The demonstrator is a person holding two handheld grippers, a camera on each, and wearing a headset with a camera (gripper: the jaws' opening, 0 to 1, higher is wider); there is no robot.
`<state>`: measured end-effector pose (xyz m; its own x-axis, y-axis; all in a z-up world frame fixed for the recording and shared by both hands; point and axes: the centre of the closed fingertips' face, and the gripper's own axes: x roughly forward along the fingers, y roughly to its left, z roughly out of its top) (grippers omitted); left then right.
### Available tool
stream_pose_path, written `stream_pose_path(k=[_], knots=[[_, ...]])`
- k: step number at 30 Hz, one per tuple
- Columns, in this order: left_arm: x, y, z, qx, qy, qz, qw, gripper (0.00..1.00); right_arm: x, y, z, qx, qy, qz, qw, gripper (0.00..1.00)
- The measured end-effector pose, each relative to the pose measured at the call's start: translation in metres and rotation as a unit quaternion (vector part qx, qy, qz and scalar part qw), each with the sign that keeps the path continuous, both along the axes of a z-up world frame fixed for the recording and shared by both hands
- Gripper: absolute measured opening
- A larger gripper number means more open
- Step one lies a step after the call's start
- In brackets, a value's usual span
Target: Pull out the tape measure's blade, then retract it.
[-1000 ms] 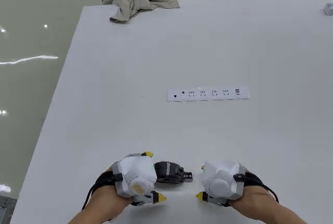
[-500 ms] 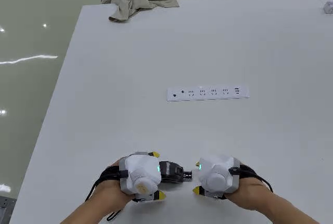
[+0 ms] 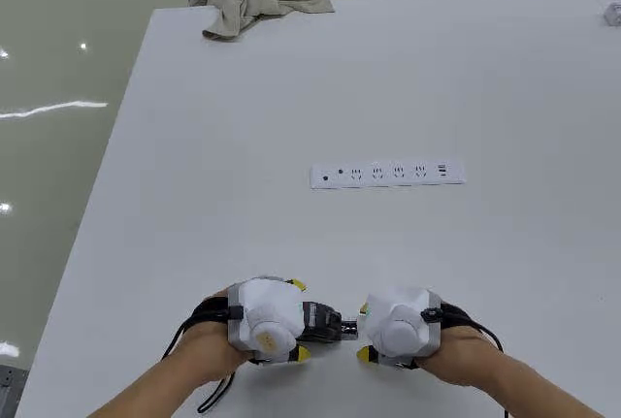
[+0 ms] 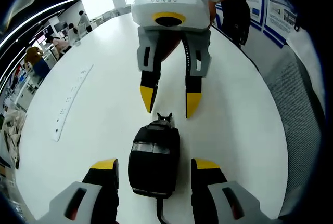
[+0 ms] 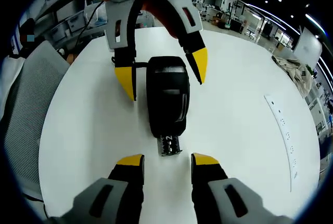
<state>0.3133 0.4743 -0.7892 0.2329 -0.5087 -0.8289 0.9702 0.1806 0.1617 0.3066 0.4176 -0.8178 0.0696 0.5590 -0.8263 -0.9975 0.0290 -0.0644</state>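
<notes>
White worktop point(image 3: 291, 98), power strip point(image 3: 388, 174) lay mid-way back. Over the last second both grippers had drawn together. Left gripper point(image 4: 156, 166) sat open astride the tape measure point(image 5: 167, 94) near the front edge, not visibly clamped. Right gripper point(image 5: 166, 162), open and empty, had the blade tip point(image 5: 170, 145) just ahead of its jaws, so the pull-out looked ready to start.

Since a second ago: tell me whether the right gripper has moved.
Yes. Judged against the power strip, which holds its place in the head view, the right gripper has shifted left, toward the tape measure.
</notes>
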Motion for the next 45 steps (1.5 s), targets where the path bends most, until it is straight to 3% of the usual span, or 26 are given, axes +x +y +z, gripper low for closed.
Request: stream_pose_path(k=[13,26,45], knots=[[0.0,-0.006,-0.004,0.002,0.007,-0.019,0.9998,0.43,0.0,0.006,-0.006,0.007,0.028,0.015,0.9995,0.36],[0.001,-0.012,-0.004,0.002,0.006,-0.036,0.9993,0.39,0.0,0.011,-0.009,0.004,0.022,0.037,0.9991,0.31],[0.001,-0.015,-0.007,0.009,0.013,-0.049,0.9987,0.36,0.0,0.012,-0.009,0.005,0.038,0.043,0.9983,0.18]])
